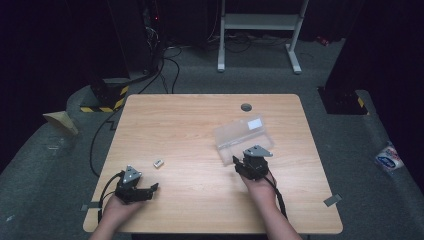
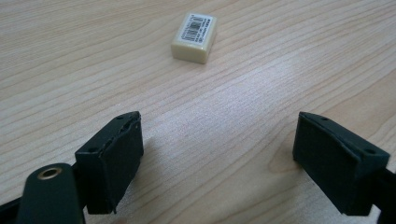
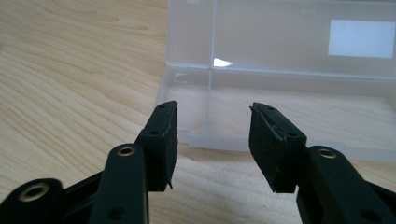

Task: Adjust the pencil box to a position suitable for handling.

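A small cream eraser with a barcode label lies on the wooden table, left of centre. My left gripper rests near the front left edge. It points at the eraser from a short way off, jaws wide open and empty. A clear plastic box sits right of centre with its lid folded back; a white label is on the lid. My right gripper stands at the box's near wall, jaws partly apart over the rim, pressing on nothing.
A round cable hole sits near the table's far edge. Beyond the table, on the floor, are black cables, a white stand frame and yellow-black striped blocks. A small packet lies on the floor to the right.
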The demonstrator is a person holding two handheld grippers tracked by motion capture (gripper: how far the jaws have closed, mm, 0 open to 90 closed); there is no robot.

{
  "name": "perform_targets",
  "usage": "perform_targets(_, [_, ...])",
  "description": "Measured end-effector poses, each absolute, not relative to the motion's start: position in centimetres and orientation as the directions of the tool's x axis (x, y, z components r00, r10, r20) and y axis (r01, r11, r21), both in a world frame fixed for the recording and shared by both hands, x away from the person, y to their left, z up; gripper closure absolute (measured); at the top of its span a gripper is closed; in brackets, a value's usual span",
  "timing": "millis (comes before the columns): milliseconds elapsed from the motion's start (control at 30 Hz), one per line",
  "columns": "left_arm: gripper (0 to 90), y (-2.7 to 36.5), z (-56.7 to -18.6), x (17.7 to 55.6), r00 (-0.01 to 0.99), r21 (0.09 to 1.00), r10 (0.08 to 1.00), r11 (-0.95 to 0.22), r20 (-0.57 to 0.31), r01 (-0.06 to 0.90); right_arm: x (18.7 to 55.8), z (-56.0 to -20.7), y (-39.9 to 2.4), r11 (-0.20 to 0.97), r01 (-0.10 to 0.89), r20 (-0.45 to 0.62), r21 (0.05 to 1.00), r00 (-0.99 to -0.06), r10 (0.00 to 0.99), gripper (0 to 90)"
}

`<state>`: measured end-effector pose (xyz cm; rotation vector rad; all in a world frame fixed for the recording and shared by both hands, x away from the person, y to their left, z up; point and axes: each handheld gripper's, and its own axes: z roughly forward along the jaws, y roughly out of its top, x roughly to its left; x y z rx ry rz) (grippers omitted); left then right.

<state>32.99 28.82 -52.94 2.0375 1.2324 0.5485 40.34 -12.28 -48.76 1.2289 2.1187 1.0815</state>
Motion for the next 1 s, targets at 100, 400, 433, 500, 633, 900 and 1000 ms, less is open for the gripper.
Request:
perform_targets(100, [16.4, 28.8, -52.9, 33.0, 0.462, 0.736, 0.887, -0.317, 0.007, 0.598, 41.0, -48.7, -12.1, 0.286, 0.509, 0.012, 0.812, -0.503, 0.864, 59.0])
perform_targets(400, [16.4, 28.8, -52.9, 33.0, 0.462, 0.736, 0.887, -0.316, 0.006, 0.598, 41.8, -49.2, -11.3, 0.301, 0.514, 0.010, 0.803, -0.516, 0.857, 68.9])
perform_targets(433, [16.4, 28.8, -52.9, 33.0, 0.462, 0.736, 0.887, -0.317, 0.006, 0.598, 41.9, -49.3, -11.2, 0.301, 0.515, 0.009, 0.802, -0.516, 0.857, 69.7])
perform_targets(500, [16.4, 28.8, -52.9, 33.0, 0.462, 0.736, 0.887, -0.317, 0.007, 0.598, 42.1, -49.5, -11.1, 0.309, 0.520, 0.007, 0.796, -0.518, 0.855, 72.5])
perform_targets(633, [16.4, 28.8, -52.9, 33.0, 0.462, 0.736, 0.887, -0.317, 0.006, 0.598, 42.6, -50.0, -10.9, 0.316, 0.532, 0.006, 0.785, -0.517, 0.856, 77.6])
perform_targets(900, [16.4, 28.8, -52.9, 33.0, 0.462, 0.736, 0.887, -0.317, 0.007, 0.598, 43.1, -50.7, -10.9, 0.329, 0.547, -0.003, 0.770, -0.512, 0.859, 79.5])
perform_targets(1000, [16.4, 28.8, -52.9, 33.0, 0.462, 0.736, 0.887, -0.317, 0.006, 0.598, 43.2, -50.9, -10.9, 0.324, 0.554, 0.003, 0.766, -0.508, 0.861, 80.0])
